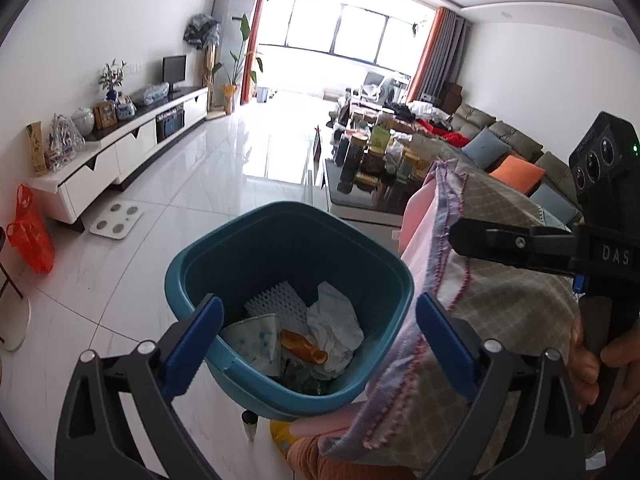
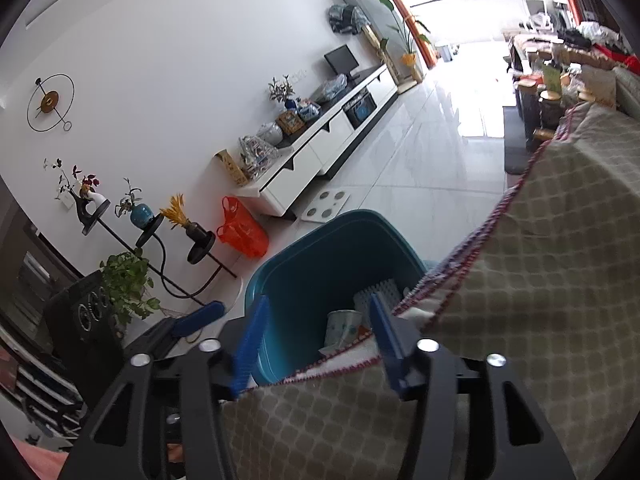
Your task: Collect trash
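The only readable text is "DAS", in pale capitals on the black body of the right gripper (image 1: 464,240), at the right edge of the left wrist view.

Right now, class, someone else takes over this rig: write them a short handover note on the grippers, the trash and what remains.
Left gripper: open, empty, above the teal bin.
Right gripper: open, empty, at the bin's rim by the checked cloth.
Done: crumpled tissue, white foam mesh, patterned paper and an orange wrapper are in the bin.
Left: no further trash in view; look around.
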The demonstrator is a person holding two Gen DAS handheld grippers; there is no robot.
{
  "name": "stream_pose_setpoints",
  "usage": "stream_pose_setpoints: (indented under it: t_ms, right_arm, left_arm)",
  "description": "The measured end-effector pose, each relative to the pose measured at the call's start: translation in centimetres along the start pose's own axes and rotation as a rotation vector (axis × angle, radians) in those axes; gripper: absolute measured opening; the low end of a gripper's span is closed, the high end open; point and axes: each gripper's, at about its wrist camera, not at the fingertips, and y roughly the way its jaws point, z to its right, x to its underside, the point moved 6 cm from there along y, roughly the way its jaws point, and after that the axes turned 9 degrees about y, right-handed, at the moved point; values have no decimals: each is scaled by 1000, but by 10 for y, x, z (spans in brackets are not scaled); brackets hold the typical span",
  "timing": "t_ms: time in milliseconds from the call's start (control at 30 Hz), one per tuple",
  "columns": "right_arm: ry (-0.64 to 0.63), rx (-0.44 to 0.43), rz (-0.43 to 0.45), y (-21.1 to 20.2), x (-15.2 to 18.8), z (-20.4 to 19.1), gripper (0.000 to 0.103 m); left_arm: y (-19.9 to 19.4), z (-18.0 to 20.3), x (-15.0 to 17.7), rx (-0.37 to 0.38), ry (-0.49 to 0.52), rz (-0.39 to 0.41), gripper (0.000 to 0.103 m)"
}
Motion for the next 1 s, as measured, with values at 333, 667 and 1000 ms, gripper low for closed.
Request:
stream_pose_setpoints:
  t_ms: [333, 667, 1000]
  right_arm:
    - [-27, 15, 55, -28, 14, 3, 74]
    - [-42, 66, 144, -68, 33, 20, 90]
    - [-60, 174, 261, -118, 58, 36, 99]
  left_arm:
    - [-21, 13, 1, -18, 11, 47, 99]
    - [-36, 27, 9, -21, -1, 90, 99]
    - [-57, 64, 10, 1, 47, 175, 99]
